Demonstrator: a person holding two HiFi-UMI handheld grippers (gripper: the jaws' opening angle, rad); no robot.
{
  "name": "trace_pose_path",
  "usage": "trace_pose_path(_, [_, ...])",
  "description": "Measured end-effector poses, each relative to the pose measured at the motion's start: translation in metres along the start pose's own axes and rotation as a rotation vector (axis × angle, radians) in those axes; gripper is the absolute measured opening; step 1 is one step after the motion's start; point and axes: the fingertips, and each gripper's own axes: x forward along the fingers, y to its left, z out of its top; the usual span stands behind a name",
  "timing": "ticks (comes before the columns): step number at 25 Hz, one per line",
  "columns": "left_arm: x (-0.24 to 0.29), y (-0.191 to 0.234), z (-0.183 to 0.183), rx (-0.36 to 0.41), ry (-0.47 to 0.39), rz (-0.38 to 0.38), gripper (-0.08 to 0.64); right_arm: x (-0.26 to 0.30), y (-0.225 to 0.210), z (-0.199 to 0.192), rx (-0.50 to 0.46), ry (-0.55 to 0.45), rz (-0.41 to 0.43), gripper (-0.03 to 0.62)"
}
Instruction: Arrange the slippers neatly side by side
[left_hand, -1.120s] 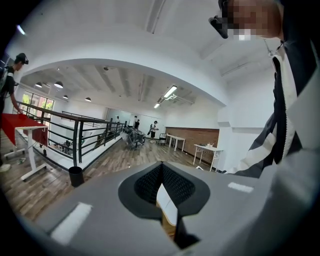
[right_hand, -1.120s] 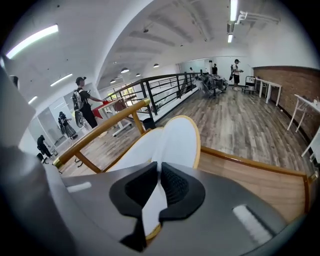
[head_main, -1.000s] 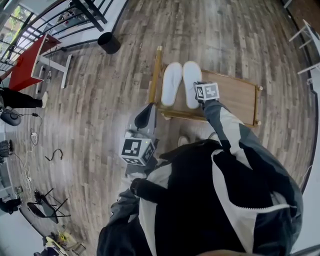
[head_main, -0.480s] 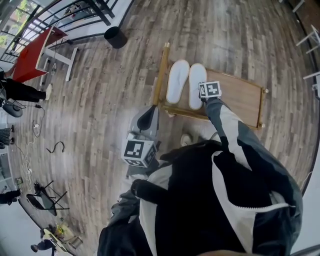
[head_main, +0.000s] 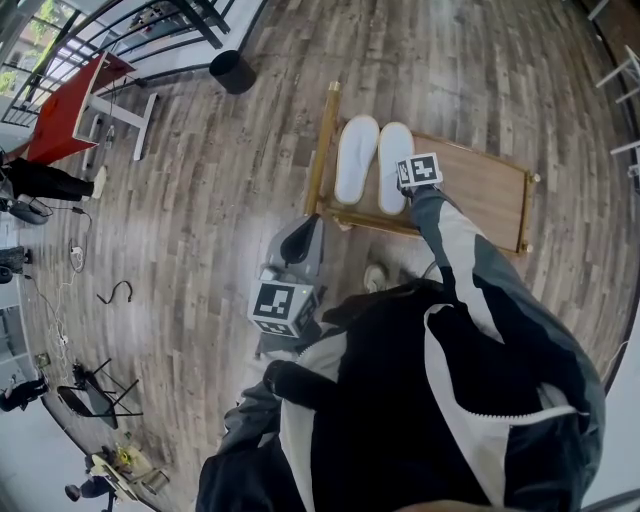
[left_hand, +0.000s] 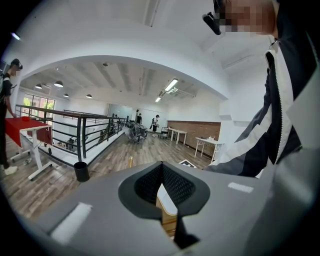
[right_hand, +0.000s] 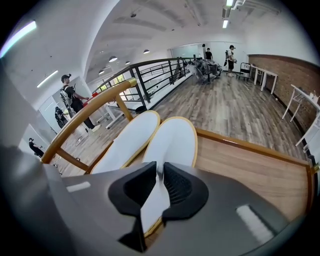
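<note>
Slippers: left slipper (head_main: 355, 160) and right slipper (head_main: 393, 168), both white, lie on a low wooden rack (head_main: 470, 190) on the floor, at the end by its raised rail (head_main: 322, 150).
Lie: parallel, inner edges touching or just beside, toes away from the person, heels near. Heels look roughly level; a small offset can't be ruled out through the wide lens.
Right gripper (right_hand: 158, 172): tilted steeply down at the heel of the right slipper. Its jaws have just been opening a little. The gap is narrow, with the thin heel edge between the pads, which appear to touch it. Judged a loosening grasp, not a free one.
Bearing: the slipper's long axis runs straight ahead from the jaws, the toe farthest off. Any trim is a push or pull along that line.
Left gripper (left_hand: 161, 170): clenched on nothing, held close to the person's body and well short of the rack.
Nearer hand: the right, by far.
Stage: the pair looks arranged; letting go seems to be what remains.
Risk: a pad catching the heel on the way out could skew the right slipper.
</note>
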Motion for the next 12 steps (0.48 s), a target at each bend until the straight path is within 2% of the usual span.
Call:
trace_pose_path(4, [0.0, 0.0, -0.002, 0.005, 0.003, 0.001, 0.014, 0.002, 0.012, 0.0, -0.003, 0.005, 0.073, 0.16])
trace_pose_path(8, [-0.001, -0.002, 0.0, 0.004, -0.002, -0.007, 0.014, -0.004, 0.018, 0.002, -0.006, -0.013, 0.09, 0.188])
trace_pose_path(12, [0.007, -0.006, 0.002, 0.005, -0.015, -0.03, 0.014, -0.014, 0.016, -0.001, 0.006, -0.011, 0.107, 0.19])
